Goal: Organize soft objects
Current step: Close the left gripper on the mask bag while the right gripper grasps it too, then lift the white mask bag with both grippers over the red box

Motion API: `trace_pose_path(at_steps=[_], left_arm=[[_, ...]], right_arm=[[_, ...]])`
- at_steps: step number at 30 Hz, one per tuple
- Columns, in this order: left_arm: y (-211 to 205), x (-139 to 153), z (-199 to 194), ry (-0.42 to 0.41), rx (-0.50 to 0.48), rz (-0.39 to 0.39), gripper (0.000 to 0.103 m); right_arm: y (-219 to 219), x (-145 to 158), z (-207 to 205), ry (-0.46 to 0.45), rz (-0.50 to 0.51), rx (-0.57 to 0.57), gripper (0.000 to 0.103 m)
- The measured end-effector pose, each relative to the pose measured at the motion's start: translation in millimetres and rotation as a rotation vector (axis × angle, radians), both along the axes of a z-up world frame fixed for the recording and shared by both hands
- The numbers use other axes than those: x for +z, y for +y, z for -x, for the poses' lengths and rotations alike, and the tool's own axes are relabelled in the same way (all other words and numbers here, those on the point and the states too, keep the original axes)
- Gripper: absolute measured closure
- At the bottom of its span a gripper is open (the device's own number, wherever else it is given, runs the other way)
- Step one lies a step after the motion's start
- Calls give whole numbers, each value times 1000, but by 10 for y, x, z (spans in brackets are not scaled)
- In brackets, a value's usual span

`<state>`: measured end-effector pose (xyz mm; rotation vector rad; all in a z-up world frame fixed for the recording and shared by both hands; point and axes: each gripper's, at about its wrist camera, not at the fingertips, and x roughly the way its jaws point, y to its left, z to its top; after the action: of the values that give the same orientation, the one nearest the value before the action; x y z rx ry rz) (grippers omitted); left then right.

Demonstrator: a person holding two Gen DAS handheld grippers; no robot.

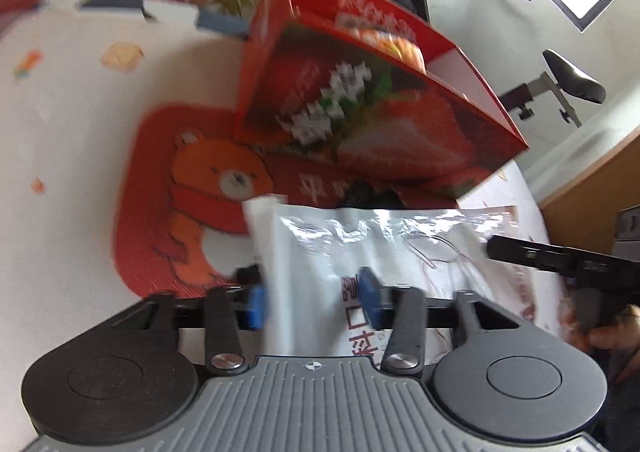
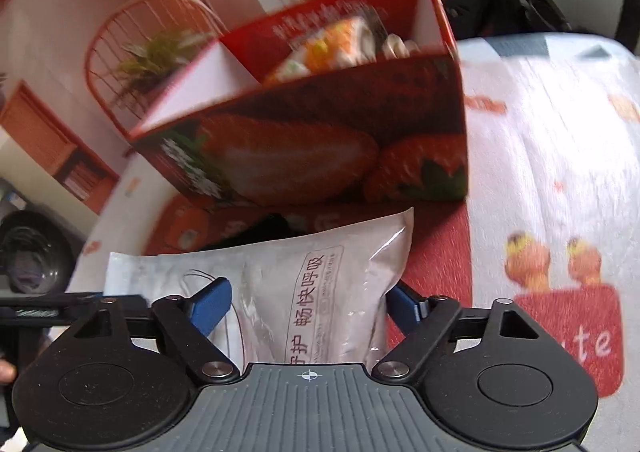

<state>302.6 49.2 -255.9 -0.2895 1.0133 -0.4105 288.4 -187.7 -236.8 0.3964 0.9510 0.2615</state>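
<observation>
A white plastic bag of face masks (image 1: 320, 252) (image 2: 320, 272) with printed characters lies between both grippers, above a red bear mat (image 1: 180, 192) (image 2: 436, 252). My left gripper (image 1: 312, 298) has its blue pads pressed on the bag's left part. My right gripper (image 2: 308, 308) grips the bag's other end, with a pad against each side. Just behind stands a red strawberry-print box (image 1: 380, 124) (image 2: 300, 156), open at the top, with soft orange and white items (image 2: 332, 44) inside. A black thing (image 1: 360, 192) (image 2: 264, 228) lies half hidden under the bag's far end.
A pale printed cloth (image 1: 60, 132) (image 2: 560, 172) covers the table. An exercise bike (image 1: 568, 80) stands beyond the table edge. Plants and a wire rack (image 2: 148, 52) are behind the box. A hand (image 1: 600, 336) holds the other gripper's handle at the right.
</observation>
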Motion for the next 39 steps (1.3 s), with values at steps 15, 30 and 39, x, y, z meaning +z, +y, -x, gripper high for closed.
trace_pose_path(at_steps=[15,30,39], left_arm=[[-18,638,26,-281,-21,-79,84],[37,555,277,-274,-92,-119,85],[50,902,213,-371,-43,-81,89]], right_arm=[[29,760,121,-297,246,160,55],[112,433,503,-266,306,206,59],[90,845,417,-395,347,198,62]])
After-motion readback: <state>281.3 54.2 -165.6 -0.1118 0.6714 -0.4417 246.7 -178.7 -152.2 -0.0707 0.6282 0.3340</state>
